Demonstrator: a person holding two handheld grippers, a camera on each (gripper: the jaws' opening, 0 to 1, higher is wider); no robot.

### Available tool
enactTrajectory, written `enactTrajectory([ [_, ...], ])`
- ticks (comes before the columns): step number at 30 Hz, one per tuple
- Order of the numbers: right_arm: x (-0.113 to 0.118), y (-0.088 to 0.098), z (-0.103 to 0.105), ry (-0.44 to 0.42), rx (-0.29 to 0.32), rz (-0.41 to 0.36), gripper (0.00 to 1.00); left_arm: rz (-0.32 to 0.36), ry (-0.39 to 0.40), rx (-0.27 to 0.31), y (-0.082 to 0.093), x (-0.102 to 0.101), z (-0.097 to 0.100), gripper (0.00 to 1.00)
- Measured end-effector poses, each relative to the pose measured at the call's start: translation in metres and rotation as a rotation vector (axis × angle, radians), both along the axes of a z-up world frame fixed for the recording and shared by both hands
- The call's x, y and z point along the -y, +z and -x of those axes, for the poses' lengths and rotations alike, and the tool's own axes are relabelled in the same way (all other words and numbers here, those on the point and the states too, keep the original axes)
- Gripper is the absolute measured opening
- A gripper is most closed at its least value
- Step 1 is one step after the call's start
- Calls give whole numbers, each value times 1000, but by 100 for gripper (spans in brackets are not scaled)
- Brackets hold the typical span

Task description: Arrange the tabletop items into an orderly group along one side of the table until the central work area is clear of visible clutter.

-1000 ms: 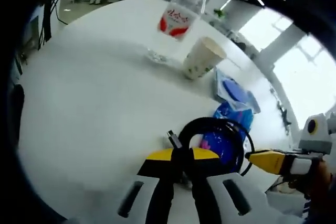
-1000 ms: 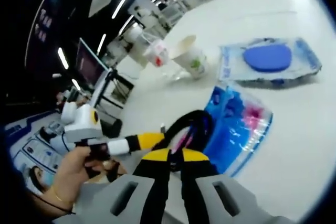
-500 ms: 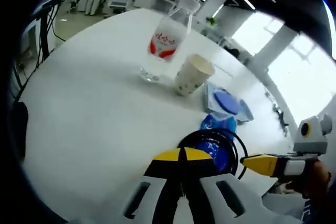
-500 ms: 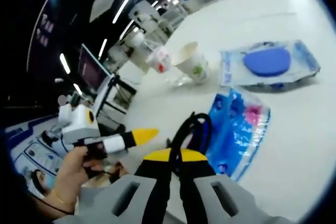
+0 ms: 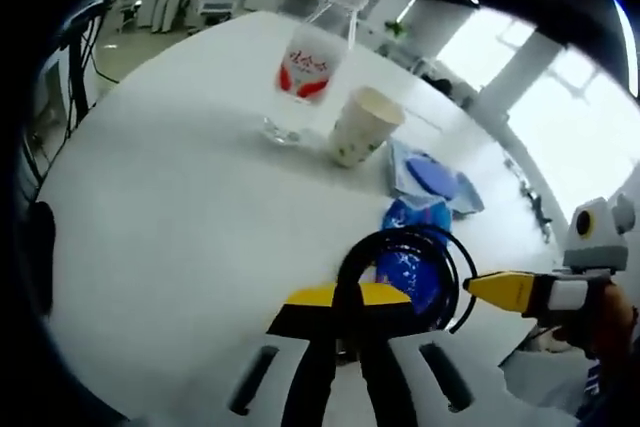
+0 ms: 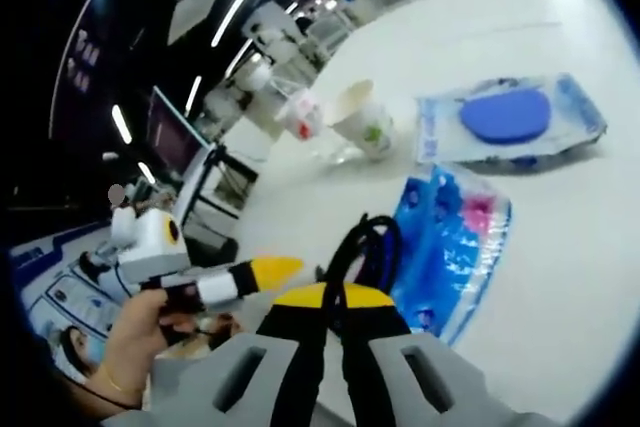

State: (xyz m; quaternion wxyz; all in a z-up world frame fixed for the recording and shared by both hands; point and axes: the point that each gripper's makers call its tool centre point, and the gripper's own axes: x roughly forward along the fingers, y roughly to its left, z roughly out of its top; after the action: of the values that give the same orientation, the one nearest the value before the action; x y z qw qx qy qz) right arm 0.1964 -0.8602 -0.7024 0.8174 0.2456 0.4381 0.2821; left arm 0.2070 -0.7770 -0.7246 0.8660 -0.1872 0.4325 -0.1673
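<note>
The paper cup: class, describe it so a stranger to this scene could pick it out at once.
Start at the white table and find the tall clear water bottle with the red label. The paper cup stands upright right beside it, between the bottle and the flat blue packets. It is the one open-topped, cream-coloured container with small green print.

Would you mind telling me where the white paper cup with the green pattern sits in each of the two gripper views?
Left gripper view: the white paper cup with the green pattern stands above centre, just right of the clear plastic water bottle with the red label.
Right gripper view: the cup stands above centre, again just right of the bottle.
Shared landmark: the clear packet holding a round blue pad, to the cup's right.
</note>
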Motion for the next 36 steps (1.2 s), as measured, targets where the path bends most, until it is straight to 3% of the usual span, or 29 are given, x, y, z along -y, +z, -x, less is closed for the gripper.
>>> enactTrajectory([
  [2, 1, 0, 0, -3, -1, 2, 0, 3, -3, -15, -4, 1, 1, 20],
  [10, 3, -4, 0, -3, -10, 13, 1, -2, -24, -65, -19, 3, 4, 33],
  [16, 5, -7, 1, 2, -16, 21, 1, 1, -21, -99, -29, 7, 3, 34],
  [21, 6, -9, 3, 4, -22, 22, 1, -15, -22, -103, -26, 9, -1, 30],
  [25, 6, -10, 3, 4, -24, 23, 1, -78, -32, -116, -28, 9, 0, 30],
  [32, 6, -13, 5, 9, -26, 32, 1, -266, -52, -123, -35, 5, 1, 23],
  [36, 5, -15, 7, 19, -30, 31, 1, -312, -69, -118, -37, 10, 0, 21],
])
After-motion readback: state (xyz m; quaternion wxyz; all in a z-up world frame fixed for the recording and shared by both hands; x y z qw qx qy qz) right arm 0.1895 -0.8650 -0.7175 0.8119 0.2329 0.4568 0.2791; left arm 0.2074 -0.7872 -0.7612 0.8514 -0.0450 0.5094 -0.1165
